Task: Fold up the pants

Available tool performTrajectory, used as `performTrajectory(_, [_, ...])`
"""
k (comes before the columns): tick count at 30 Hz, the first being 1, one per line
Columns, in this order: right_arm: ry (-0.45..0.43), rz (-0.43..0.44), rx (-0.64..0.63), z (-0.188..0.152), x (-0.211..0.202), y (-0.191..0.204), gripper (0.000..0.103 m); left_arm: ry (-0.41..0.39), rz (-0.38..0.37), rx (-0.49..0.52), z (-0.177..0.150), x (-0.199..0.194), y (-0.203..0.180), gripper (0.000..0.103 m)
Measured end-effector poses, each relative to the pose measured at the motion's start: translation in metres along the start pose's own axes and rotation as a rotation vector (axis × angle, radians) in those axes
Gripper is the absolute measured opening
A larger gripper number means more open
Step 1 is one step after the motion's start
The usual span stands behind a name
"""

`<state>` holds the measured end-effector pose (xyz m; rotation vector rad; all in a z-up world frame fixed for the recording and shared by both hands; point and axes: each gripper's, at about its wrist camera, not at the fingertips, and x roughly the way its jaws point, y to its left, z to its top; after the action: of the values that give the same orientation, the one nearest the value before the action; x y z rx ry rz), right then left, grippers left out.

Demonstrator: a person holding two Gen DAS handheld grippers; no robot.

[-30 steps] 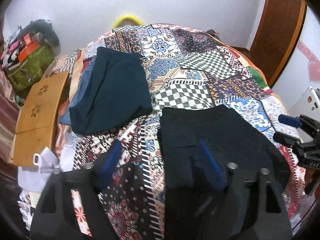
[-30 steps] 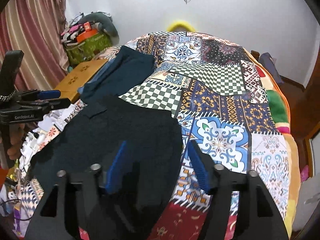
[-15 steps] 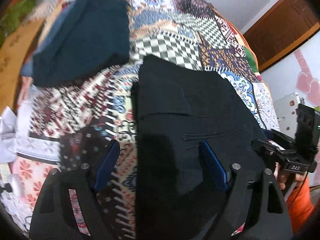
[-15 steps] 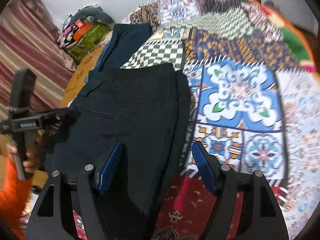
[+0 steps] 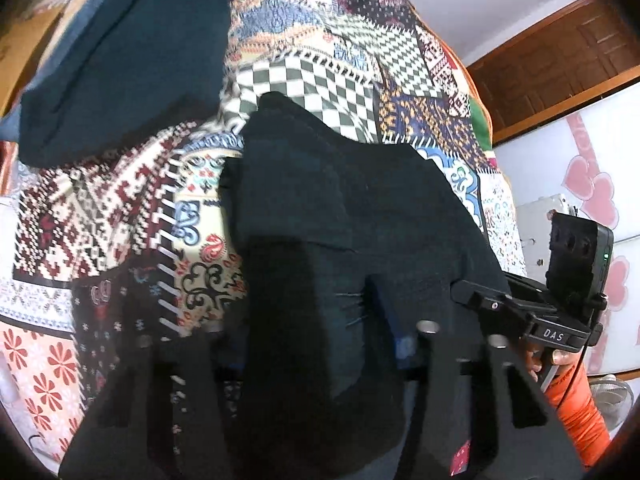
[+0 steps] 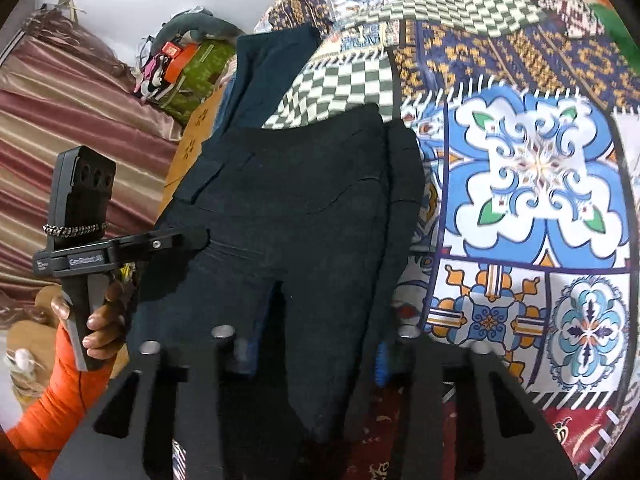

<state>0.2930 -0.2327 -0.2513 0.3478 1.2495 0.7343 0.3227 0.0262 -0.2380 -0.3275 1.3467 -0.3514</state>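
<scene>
You've got the black pants (image 6: 304, 216) lying near the bed's front edge on the patchwork bedspread (image 6: 536, 184), already doubled over on themselves, one layer showing past the other along the right side. The near end is gathered up off the cover, so in my judgement you're at the start of the next fold, with that end yet to be carried toward the far end.

Your left tool (image 5: 320, 332) has just been closing, and black cloth bunches between its pads; it looks clamped on the pants. Your right tool (image 6: 312, 356) has just been closing too, with a lifted ridge of the same cloth pinched between its blue pads.

Room to move: beyond the pants' far end the checkered patch (image 5: 320, 80) is bare, so there's clear bedspread ahead to lay the fold onto. Toward the bed's left side sits a dark teal folded garment (image 5: 120, 60), just apart from the pants, so keep the fold from drifting that way. On the right, the bedspread stays open out to the bed's edge.
</scene>
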Motion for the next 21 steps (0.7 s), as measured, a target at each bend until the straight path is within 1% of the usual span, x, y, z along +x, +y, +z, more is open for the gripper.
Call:
performTrajectory(1, [-0.011, -0.005, -0.015, 0.001, -0.003, 0.004, 0.025, -0.010, 0.005, 0.009, 0.000, -0.003, -0.001, 0.038])
performTrajectory(3, [-0.031, -0.021, -0.044, 0.002, -0.008, 0.013, 0.023, -0.034, 0.023, 0.044, -0.001, -0.012, -0.007, 0.032])
performTrajectory(6, [-0.075, -0.045, -0.101, 0.006, -0.016, 0.032, 0.022, -0.090, 0.058, 0.088, 0.000, -0.032, -0.019, 0.027])
performTrajectory(10, [-0.162, -0.076, -0.190, 0.024, -0.032, 0.067, 0.021, -0.221, 0.111, 0.151, 0.006, -0.072, -0.032, 0.026])
performTrajectory(14, [-0.259, -0.078, -0.266, 0.049, -0.046, 0.104, 0.021, -0.370, 0.158, 0.188, 0.018, -0.123, -0.037, 0.026])
performTrajectory(18, [-0.338, -0.064, -0.334, 0.076, -0.054, 0.138, 0.021, -0.484, 0.190, 0.195, 0.032, -0.165, -0.030, 0.026])
performTrajectory(20, [-0.383, -0.052, -0.362, 0.089, -0.056, 0.151, 0.021, -0.530, 0.201, 0.197, 0.043, -0.184, -0.022, 0.026])
performTrajectory(21, [-0.405, -0.046, -0.373, 0.095, -0.055, 0.158, 0.021, -0.542, 0.205, 0.198, 0.049, -0.190, -0.018, 0.026])
